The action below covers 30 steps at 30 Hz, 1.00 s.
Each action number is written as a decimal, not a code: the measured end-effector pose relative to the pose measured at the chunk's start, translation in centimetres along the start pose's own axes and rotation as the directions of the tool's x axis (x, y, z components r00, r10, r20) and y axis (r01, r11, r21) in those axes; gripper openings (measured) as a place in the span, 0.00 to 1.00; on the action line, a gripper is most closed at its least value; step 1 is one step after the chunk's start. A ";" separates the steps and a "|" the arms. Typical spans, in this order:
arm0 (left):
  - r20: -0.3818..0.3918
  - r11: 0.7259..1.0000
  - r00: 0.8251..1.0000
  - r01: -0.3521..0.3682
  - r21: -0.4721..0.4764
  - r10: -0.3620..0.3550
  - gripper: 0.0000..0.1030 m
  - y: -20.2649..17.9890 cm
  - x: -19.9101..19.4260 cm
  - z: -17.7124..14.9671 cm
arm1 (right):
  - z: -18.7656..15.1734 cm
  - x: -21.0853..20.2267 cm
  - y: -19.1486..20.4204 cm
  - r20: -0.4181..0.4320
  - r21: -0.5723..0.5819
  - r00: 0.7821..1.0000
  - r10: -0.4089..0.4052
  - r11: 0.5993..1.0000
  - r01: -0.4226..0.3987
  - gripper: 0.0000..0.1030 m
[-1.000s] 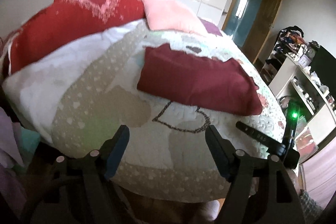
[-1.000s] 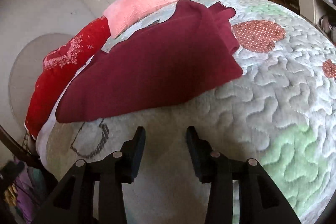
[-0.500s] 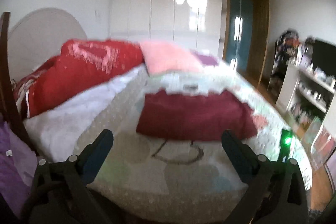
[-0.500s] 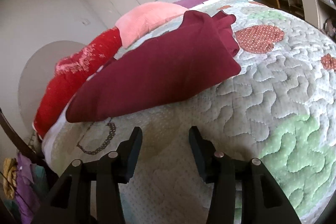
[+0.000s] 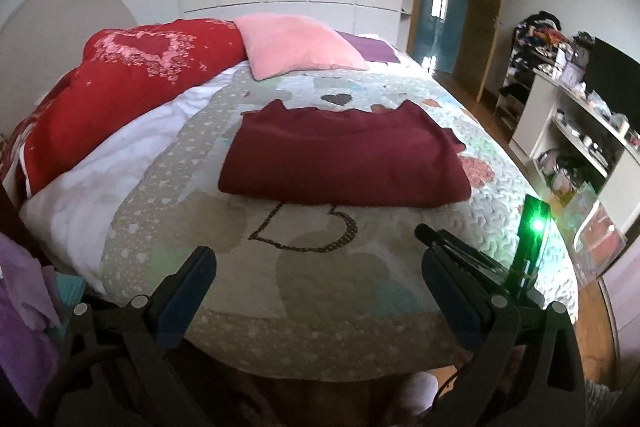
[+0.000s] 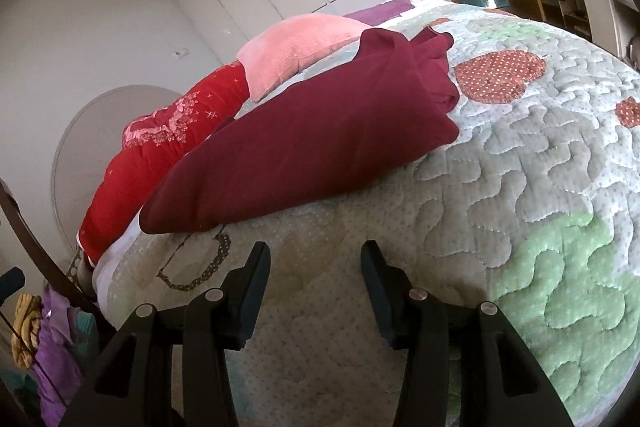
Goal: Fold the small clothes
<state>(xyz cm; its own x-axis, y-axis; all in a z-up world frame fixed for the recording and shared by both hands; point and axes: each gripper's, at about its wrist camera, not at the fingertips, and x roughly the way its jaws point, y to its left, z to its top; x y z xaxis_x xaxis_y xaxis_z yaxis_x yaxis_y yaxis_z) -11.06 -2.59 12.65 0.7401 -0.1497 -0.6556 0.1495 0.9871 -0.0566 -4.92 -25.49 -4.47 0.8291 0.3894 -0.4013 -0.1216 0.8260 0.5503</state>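
Note:
A dark red garment (image 5: 344,159) lies folded into a wide rectangle on the quilted bedspread (image 5: 320,287), with bunched layers at its right end (image 6: 432,67). In the right wrist view the same garment (image 6: 304,143) fills the middle of the bed. My left gripper (image 5: 316,263) hovers over the near edge of the bed, short of the garment, jaws wide open and empty. My right gripper (image 6: 314,259) hangs above the quilt (image 6: 520,187) just in front of the garment's near edge, jaws apart with nothing between them. Its dark arm and green light (image 5: 536,227) show at the right of the left wrist view.
A red heart-patterned duvet (image 5: 132,87) and a pink pillow (image 5: 296,47) lie at the head of the bed. Purple and teal clothes (image 5: 24,307) hang at the left. White shelves with clutter (image 5: 580,131) and a doorway (image 5: 444,11) stand to the right.
My left gripper opened wider and drew back and up from the bed, so the garment looks farther away. The right gripper opened slightly and barely shifted. The garment lies unmoved.

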 end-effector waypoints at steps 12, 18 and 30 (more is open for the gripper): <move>-0.061 0.996 0.997 0.046 -0.081 -0.051 1.00 2.6 3.0 -0.6 | -0.6 0.5 1.1 0.019 -0.089 0.999 -0.051 0.995 0.052 0.51; -0.059 0.980 0.996 0.050 -0.193 -0.063 1.00 5.5 3.9 -0.2 | -0.8 1.7 3.5 -0.012 -0.227 0.994 -0.111 0.968 0.105 0.79; -0.098 0.899 0.995 -0.041 -0.437 -0.002 1.00 15.5 6.1 -1.9 | 2.9 1.8 6.4 -0.078 -0.289 0.973 -0.217 0.939 0.186 0.87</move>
<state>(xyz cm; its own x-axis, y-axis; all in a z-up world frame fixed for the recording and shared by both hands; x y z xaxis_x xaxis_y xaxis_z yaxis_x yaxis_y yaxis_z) -5.50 11.95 6.32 0.6719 -0.1454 -0.7263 -0.1825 0.9178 -0.3525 -2.61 -20.63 0.42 0.7906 0.2317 -0.5668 -0.1179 0.9659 0.2304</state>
